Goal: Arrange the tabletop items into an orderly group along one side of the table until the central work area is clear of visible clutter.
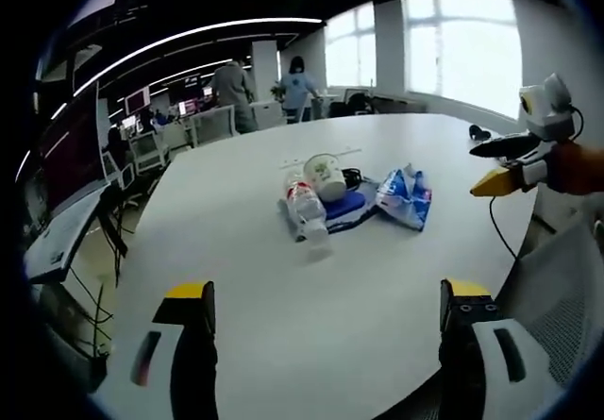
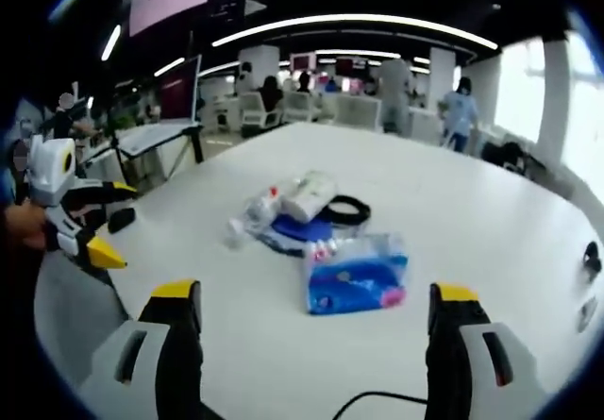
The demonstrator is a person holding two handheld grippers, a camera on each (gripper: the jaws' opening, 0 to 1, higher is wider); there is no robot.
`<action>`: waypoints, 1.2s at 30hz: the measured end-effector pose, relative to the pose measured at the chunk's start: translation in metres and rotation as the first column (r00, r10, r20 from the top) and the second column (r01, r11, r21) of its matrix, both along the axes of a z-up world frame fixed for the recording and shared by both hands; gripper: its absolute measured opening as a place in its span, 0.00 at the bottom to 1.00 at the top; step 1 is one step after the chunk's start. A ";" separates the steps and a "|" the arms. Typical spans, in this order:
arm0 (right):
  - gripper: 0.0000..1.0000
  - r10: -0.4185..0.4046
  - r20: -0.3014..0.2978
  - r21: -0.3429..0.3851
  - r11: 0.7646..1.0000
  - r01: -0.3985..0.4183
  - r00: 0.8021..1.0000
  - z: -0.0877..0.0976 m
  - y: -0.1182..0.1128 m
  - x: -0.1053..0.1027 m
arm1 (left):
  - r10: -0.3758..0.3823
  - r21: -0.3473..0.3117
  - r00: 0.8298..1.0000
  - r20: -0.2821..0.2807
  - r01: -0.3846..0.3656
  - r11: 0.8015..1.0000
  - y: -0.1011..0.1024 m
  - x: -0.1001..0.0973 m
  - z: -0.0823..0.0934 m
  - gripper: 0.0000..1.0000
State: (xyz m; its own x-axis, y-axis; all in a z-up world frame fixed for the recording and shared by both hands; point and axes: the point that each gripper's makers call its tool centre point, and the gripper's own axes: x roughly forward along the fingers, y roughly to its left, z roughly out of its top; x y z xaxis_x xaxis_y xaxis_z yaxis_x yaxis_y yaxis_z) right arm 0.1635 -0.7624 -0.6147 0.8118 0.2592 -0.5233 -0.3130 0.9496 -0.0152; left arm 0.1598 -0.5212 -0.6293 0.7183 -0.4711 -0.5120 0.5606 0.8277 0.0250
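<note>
Midtable, bottle (image 1: 306, 207), cup (image 1: 326, 176), blue packet (image 2: 356, 275) — print unreadable — both tools (image 1: 326, 309) (image 2: 314, 309) spread.

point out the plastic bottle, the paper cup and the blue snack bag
plastic bottle (image 1: 307, 209), left gripper view, label.
paper cup (image 1: 326, 176), left gripper view, side wall.
blue snack bag (image 2: 356, 277), right gripper view, front face.

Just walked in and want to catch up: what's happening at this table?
A person holds a two-jaw gripper in each hand over a white table. Both the left gripper and right gripper have their jaws wide open, holding nothing. A small clutter sits mid-table, untouched: a lying plastic bottle, a paper cup, a blue snack bag and a black cable coil. Tidying hasn't visibly started.
</note>
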 end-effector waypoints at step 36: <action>0.97 0.151 -0.061 -0.062 0.986 -0.155 0.987 -0.022 0.013 0.101 | 0.049 -0.015 0.991 -0.124 -0.051 0.999 -0.058 0.118 -0.069 0.86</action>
